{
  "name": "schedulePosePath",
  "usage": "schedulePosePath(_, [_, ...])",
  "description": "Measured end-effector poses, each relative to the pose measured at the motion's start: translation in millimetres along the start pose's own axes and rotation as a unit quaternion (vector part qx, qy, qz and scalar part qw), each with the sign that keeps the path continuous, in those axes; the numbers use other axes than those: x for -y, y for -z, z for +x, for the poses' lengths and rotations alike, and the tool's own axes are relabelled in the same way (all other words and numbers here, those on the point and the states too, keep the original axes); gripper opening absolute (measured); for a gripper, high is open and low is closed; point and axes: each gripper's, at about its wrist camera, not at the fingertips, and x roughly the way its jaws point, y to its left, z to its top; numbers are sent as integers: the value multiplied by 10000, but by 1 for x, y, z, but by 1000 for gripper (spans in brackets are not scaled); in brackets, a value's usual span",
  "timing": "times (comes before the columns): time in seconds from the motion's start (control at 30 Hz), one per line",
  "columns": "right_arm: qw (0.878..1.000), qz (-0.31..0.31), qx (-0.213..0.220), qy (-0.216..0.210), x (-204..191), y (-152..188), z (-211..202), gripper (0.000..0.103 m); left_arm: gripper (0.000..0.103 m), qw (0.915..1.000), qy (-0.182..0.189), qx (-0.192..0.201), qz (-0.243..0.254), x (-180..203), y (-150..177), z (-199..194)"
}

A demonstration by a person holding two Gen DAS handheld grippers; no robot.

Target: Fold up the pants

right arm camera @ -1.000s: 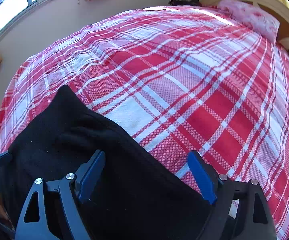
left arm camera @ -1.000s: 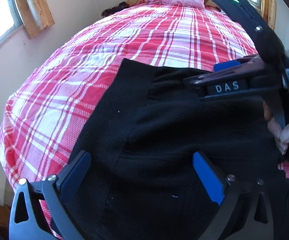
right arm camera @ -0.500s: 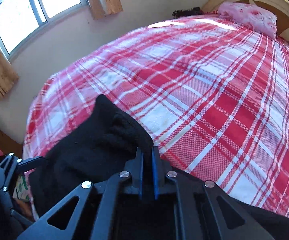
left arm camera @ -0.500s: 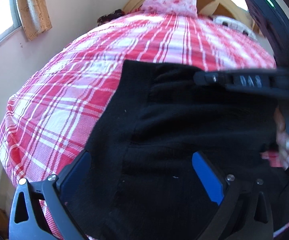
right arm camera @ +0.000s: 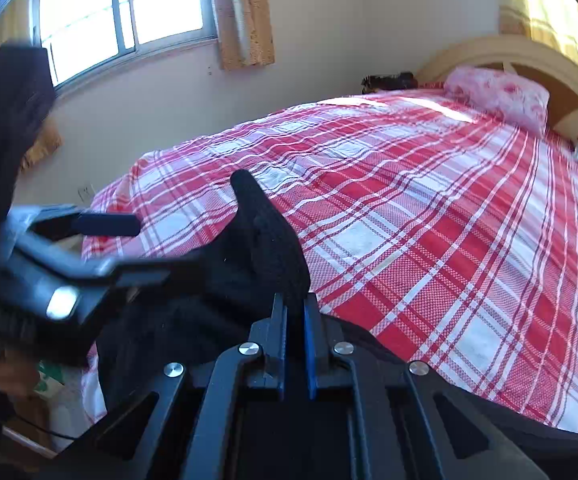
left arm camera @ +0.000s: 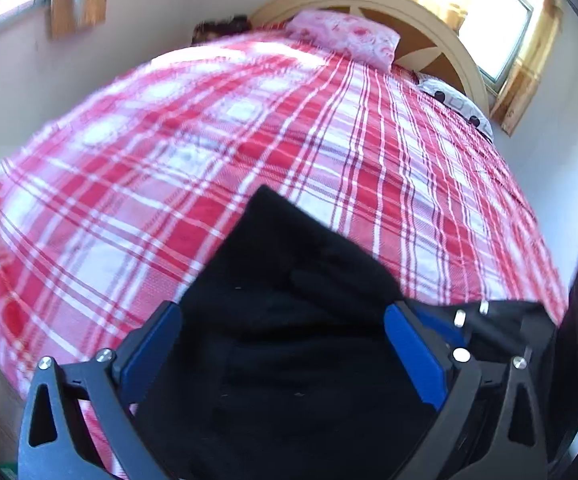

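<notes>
Between the left gripper's (left arm camera: 281, 344) smooth blue plastic pads (left arm camera: 413, 354) lie matt black knit pants (left arm camera: 289, 320) (fleecy, faintly linty); beyond the fingertips spreads woven plaid bedspread (left arm camera: 169, 168) cloth.

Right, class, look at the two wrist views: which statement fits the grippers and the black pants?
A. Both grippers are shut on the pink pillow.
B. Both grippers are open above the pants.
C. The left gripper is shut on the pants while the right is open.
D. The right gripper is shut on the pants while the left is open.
D: the right gripper pinches a raised fold of the black pants, while the left gripper has its fingers spread wide over the fabric.
</notes>
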Motion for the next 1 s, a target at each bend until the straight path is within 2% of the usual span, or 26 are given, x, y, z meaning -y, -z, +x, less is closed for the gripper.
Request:
schedulePosePath(0.07, [9999, -155, 26, 8, -9, 7, -1, 8, 103, 9999, 48, -137, 3, 6, -3, 8])
schedulePosePath(0.23, [9992, -385, 67, 107, -21, 17, -2, 8, 103, 9989, -226, -408, 40, 19, -9, 20])
schedulePosePath(0.3, [9995, -277, 169, 53, -19, 19, -7, 8, 103, 9977, -312, -607, 4, 20, -7, 29])
schedulePosePath(0.37, [9993, -289, 228, 56, -21, 21, -10, 8, 95, 9962, -315, -815, -66, 21, -3, 38])
schedulePosePath(0.4, [9991, -345, 243, 81, -23, 22, -11, 8, 86, 9954, -309, -904, -68, 22, 0, 42])
schedulePosePath(0.47, [9985, -470, 240, 170, -29, 25, -11, 8, 79, 9945, -287, -1001, -72, 24, 5, 45])
schedulePosePath(0.5, [9981, -539, 229, 211, -31, 27, -11, 8, 70, 9945, -301, -1001, -89, 24, 7, 46])
schedulePosePath(0.53, [9976, -601, 219, 245, -33, 29, -10, 8, 58, 9950, -305, -951, -96, 24, 9, 46])
schedulePosePath(0.57, [9969, -701, 207, 307, -35, 32, -9, 8, 52, 9962, -236, -830, -88, 24, 11, 43])
schedulePosePath(0.63, [9964, -756, 195, 335, -37, 36, -8, 8, 28, 9979, -45, -628, -128, 21, 13, 39])
schedulePosePath(0.7, [9964, -746, 205, 355, -37, 38, -8, 8, 17, 9985, 277, -400, -249, 16, 15, 37])
schedulePosePath(0.77, [9966, -662, 304, 377, -35, 38, -11, 8, 14, 9976, 515, -273, -386, 12, 18, 36])
schedulePosePath(0.83, [9963, -447, 554, 481, -30, 38, -19, 9, 12, 9970, 601, -227, -421, 13, 21, 35])
schedulePosePath(0.93, [9972, 209, 701, 177, -13, 38, -34, 10, 12, 9977, 565, 28, -380, 17, 24, 27])
schedulePosePath(1.0, [9935, 798, 814, 48, 5, 44, -50, 10, 12, 9973, 610, 151, -391, 15, 26, 21])
